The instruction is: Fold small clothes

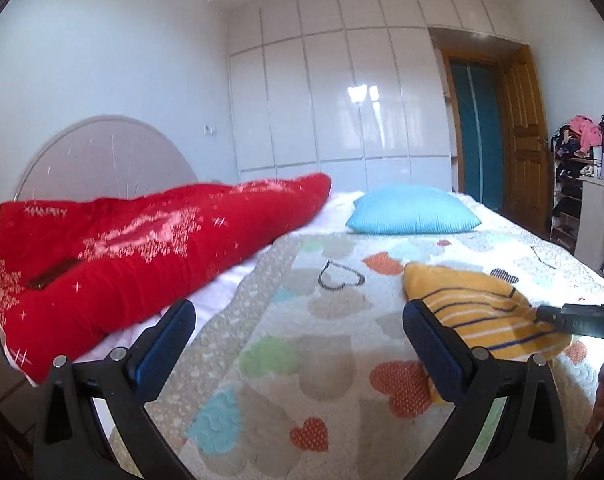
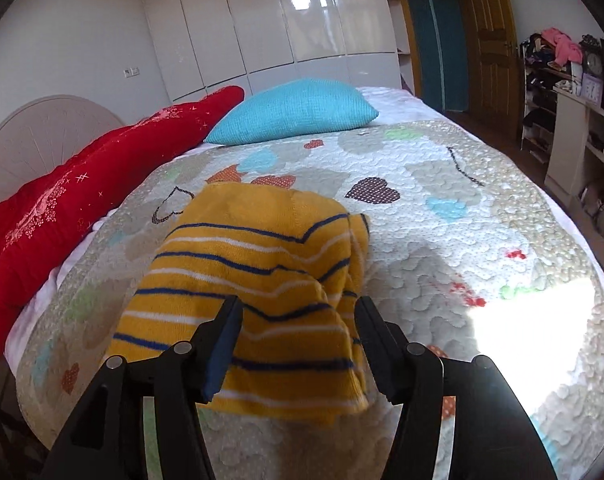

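Striped yellow garment (image 2: 253,280) lies on quilt (image 2: 442,240); both hand-held grippers (image 1: 297,328) (image 2: 297,320) spread, empty.

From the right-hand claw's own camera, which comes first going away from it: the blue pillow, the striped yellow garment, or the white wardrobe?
1. Striped yellow garment: on the quilt, right at the right gripper, between its open fingers.
2. Blue pillow: farther up the bed, straight ahead.
3. White wardrobe: against the far wall, beyond the bed.
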A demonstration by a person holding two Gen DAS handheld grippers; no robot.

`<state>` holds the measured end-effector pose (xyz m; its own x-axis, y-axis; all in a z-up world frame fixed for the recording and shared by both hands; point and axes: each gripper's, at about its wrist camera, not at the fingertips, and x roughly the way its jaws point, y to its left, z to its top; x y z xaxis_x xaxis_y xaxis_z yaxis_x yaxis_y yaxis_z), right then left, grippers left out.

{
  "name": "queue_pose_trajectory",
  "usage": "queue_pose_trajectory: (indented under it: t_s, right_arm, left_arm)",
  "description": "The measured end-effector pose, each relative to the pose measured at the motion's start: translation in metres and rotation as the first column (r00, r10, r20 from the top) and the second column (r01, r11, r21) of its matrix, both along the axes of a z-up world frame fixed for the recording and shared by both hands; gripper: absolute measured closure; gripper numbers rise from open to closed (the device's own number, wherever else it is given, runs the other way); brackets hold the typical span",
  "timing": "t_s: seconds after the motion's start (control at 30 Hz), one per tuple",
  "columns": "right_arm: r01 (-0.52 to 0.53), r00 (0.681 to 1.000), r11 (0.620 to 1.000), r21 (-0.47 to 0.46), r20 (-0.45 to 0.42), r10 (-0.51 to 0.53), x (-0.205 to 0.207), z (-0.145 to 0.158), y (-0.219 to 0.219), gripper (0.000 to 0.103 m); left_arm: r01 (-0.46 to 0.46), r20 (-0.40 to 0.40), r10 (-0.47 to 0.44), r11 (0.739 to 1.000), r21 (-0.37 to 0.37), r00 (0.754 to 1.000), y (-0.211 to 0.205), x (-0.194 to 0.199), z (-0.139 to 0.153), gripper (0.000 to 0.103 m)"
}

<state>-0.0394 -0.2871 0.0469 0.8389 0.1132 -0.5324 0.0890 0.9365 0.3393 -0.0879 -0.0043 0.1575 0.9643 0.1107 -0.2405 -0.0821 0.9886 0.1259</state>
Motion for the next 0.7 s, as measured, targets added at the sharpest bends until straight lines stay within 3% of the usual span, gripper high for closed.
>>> queue_pose_trajectory:
  t_s: [0.07,0.13,0.23,0.33,0.43,0.57,0.7]
  right_arm:
    - [0.019,1.0,1.0,0.02,0.011,-0.019,-0.016,0.002,-0.003,0.038]
    - [0.052,0.998,0.998,0.047,0.014,-0.053,-0.029,0.001,-0.007,0.034]
    - [0.099,0.995,0.992,0.084,-0.002,-0.099,-0.044,-0.004,-0.014,0.032]
    - [0.128,0.992,0.984,0.125,-0.032,-0.125,-0.054,-0.014,-0.019,0.032]
    - [0.142,0.988,0.984,0.107,-0.068,-0.135,-0.057,-0.023,-0.016,0.031]
    - [0.135,0.987,0.989,0.068,-0.092,-0.128,-0.056,-0.03,-0.005,0.031]
    - [0.108,0.99,0.993,0.039,-0.099,-0.104,-0.052,-0.03,0.01,0.031]
  left_arm:
    - [0.058,0.029,-0.059,0.998,0.024,0.998,-0.013,0.002,0.013,0.0]
    - [0.115,-0.017,-0.115,0.993,0.037,0.993,-0.027,0.008,0.021,0.0]
    - [0.193,-0.078,-0.195,0.981,-0.03,0.978,-0.04,0.013,0.022,0.0]
    - [0.192,-0.15,-0.205,0.977,-0.097,0.967,-0.046,0.013,0.007,0.0]
    - [0.176,-0.271,-0.21,0.973,-0.147,0.939,-0.047,0.018,-0.018,0.0]
    - [0.119,-0.424,-0.17,0.982,-0.144,0.89,-0.042,0.029,-0.051,0.0]
    - [0.069,-0.489,-0.12,0.99,-0.121,0.864,-0.037,0.034,-0.07,0.0]
